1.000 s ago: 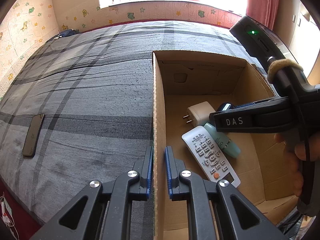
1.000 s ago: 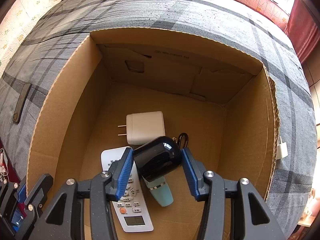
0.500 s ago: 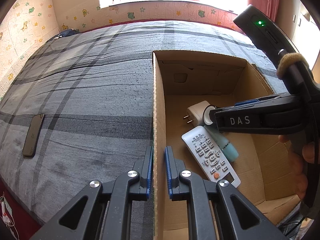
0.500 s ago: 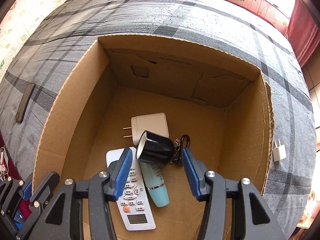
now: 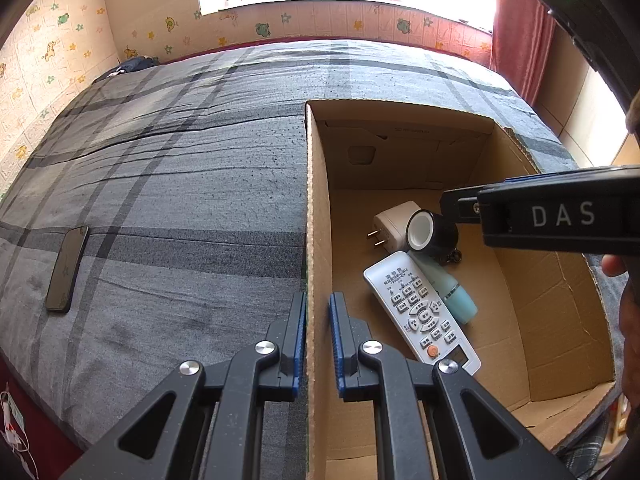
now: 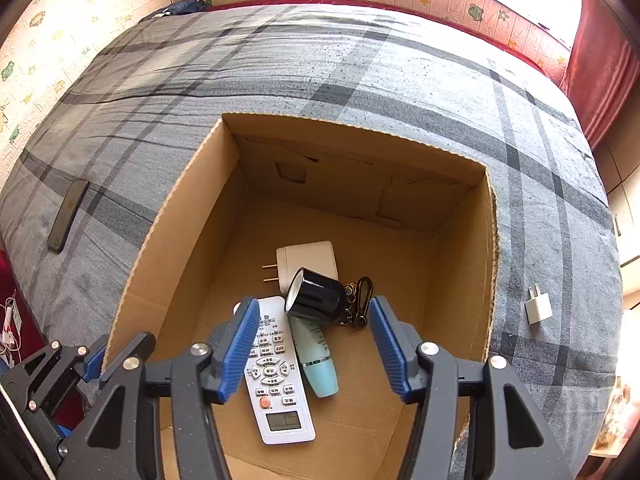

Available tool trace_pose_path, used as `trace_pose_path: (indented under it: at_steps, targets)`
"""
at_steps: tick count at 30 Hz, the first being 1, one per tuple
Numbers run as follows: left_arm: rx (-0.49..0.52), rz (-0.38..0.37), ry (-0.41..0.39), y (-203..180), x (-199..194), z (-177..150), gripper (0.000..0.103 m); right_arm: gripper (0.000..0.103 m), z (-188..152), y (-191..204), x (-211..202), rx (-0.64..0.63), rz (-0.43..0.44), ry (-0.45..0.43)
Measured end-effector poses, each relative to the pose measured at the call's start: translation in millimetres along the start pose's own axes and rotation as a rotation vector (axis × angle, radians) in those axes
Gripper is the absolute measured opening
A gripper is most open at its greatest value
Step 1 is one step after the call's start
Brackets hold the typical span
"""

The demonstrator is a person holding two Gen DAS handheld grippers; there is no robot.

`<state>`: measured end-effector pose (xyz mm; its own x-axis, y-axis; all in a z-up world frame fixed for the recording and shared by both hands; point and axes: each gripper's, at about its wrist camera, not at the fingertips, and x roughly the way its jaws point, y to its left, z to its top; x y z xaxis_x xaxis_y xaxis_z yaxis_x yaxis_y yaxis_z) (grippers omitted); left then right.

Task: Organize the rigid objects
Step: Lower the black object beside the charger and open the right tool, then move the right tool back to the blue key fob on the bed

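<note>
Now that the black cup [image 6: 318, 298] has been released, it is seen lying on its side in the cardboard box [image 6: 466, 264], below and between the pads of the right tool [image 6: 314, 346], whose jaws have just been opening and are spread with nothing pinched. 1 more item is thus judged stored. Glossy and cylindrical, white-lined, it is propped on the matte white charger [image 6: 308, 258], ribbed-button remote [image 6: 276, 376] and smooth teal tube [image 6: 318, 360]. The left tool [image 5: 318, 334] is pinched onto the corrugated box wall.
</note>
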<state>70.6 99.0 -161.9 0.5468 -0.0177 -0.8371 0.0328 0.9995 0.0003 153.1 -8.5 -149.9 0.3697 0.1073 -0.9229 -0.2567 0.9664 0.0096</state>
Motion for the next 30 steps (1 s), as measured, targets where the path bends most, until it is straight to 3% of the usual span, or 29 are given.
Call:
trace_pose_path:
  at_steps: [10,30]
  targets:
    - [-0.005,0.001,0.005,1.0,-0.1,1.0,0.012,0.103,-7.3,-3.5,-37.5,0.009,0.006,-0.072]
    - [-0.007,0.001,0.007,1.9,-1.0,1.8,0.012,0.103,-34.0,-64.5,-83.2,0.101,-0.027,-0.123]
